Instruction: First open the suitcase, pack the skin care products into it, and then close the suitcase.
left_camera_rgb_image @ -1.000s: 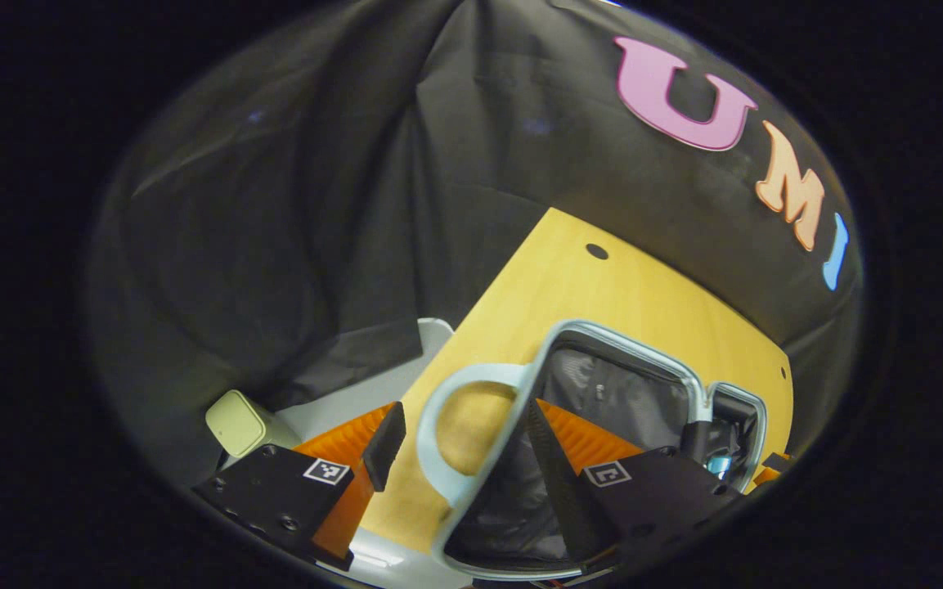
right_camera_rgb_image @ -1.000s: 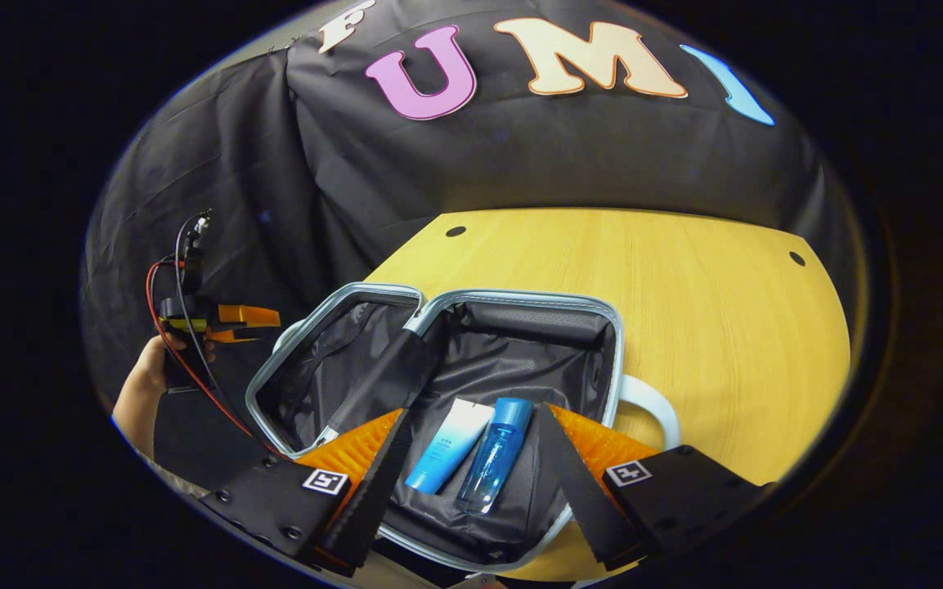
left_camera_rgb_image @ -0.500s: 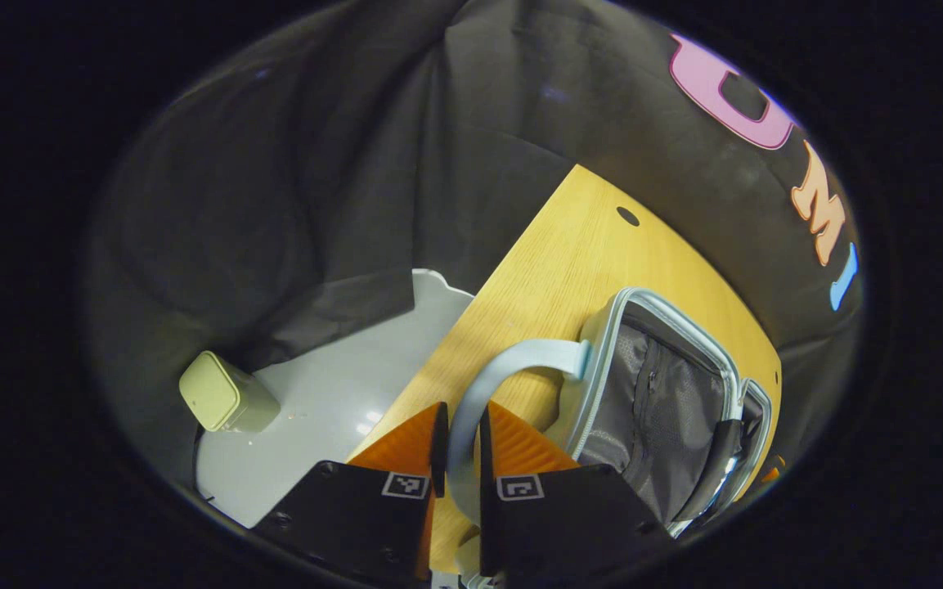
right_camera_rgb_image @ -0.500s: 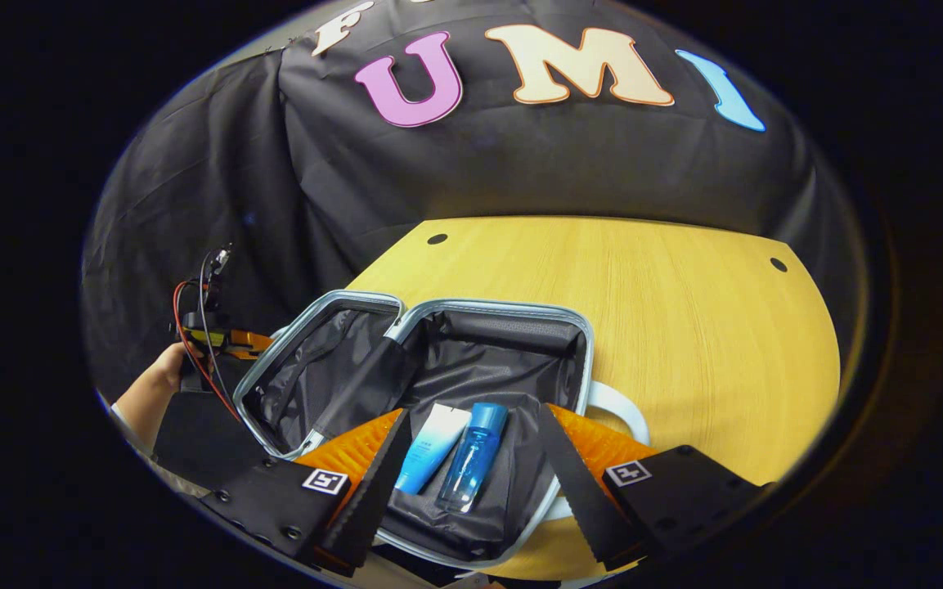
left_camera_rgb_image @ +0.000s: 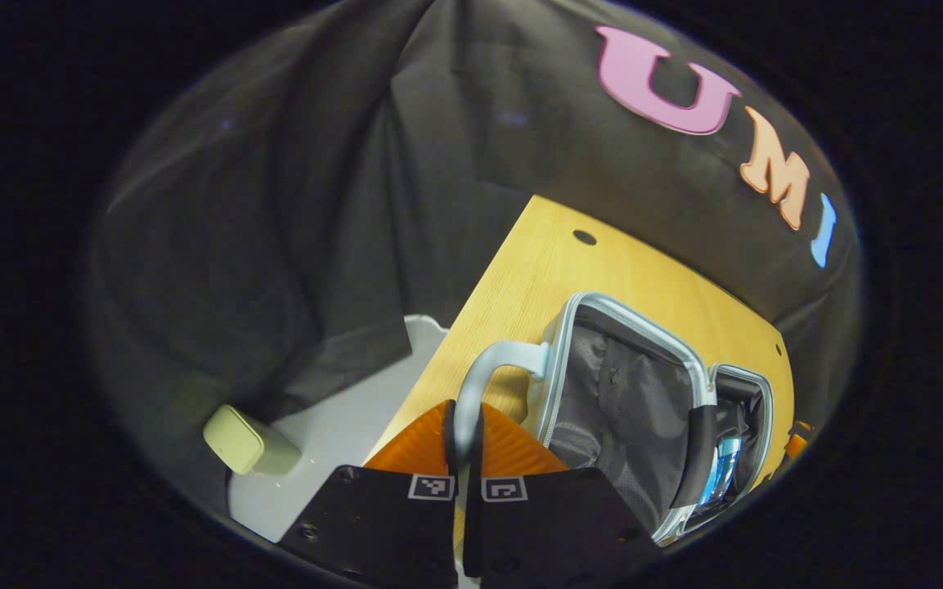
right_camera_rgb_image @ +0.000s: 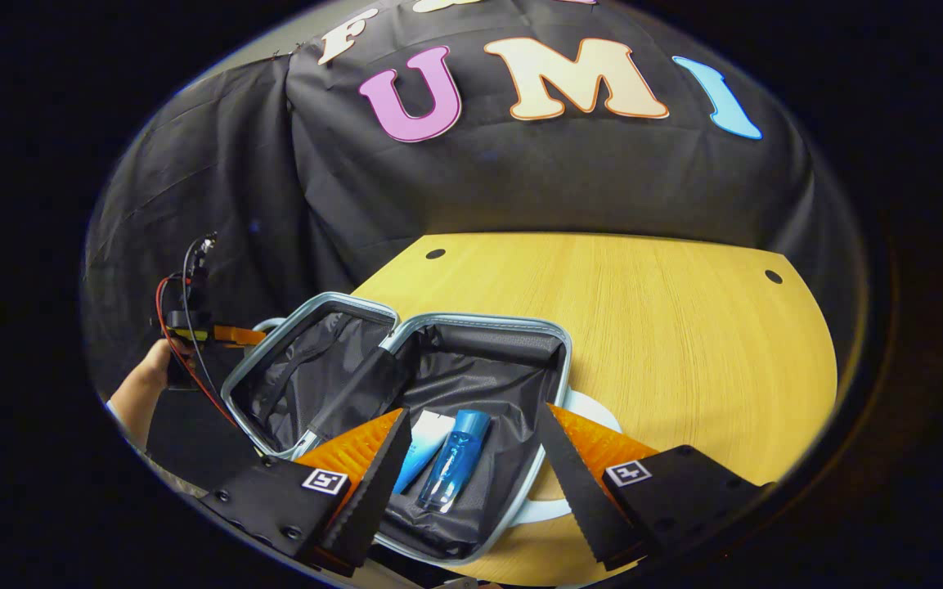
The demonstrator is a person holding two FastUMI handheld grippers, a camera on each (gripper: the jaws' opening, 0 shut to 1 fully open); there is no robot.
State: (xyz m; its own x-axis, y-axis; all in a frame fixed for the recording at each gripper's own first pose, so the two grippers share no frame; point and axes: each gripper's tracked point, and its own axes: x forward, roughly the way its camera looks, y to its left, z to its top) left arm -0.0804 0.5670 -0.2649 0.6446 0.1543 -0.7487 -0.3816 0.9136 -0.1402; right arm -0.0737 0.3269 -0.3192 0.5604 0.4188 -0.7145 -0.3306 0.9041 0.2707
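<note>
Left tool (left_camera_rgb_image: 464,425): clenched on the pale handle (left_camera_rgb_image: 483,368) of the suitcase lid (left_camera_rgb_image: 618,401), both fingers pressing the loop from either side; seen from the right gripper view, this tool sits at the far left edge of the case, held by a hand (right_camera_rgb_image: 140,388). Right tool (right_camera_rgb_image: 471,483): released, jaws wide, hovering above the near part of the open base. Suitcase (right_camera_rgb_image: 487,327): lies open on the wooden surface (right_camera_rgb_image: 667,327), lid half raised at the left, base half at the right, dark lining in both. Contents: a blue bottle (right_camera_rgb_image: 448,458) and a white-and-blue tube (right_camera_rgb_image: 422,446), side by side in the base, so packing appears done. Step in hand, by judgement: closing the lid. Handling advice: swing the handle in an arc about the hinge between the halves rather than dragging it sideways, since the case may slide on the smooth surface; clear the right tool from the base before the lid comes down; check the dark strap (right_camera_rgb_image: 361,388) crossing the hinge does not catch in the rim. Also present: a pale green box (left_camera_rgb_image: 246,440) on a grey ledge (left_camera_rgb_image: 332,433) beyond the surface.
</note>
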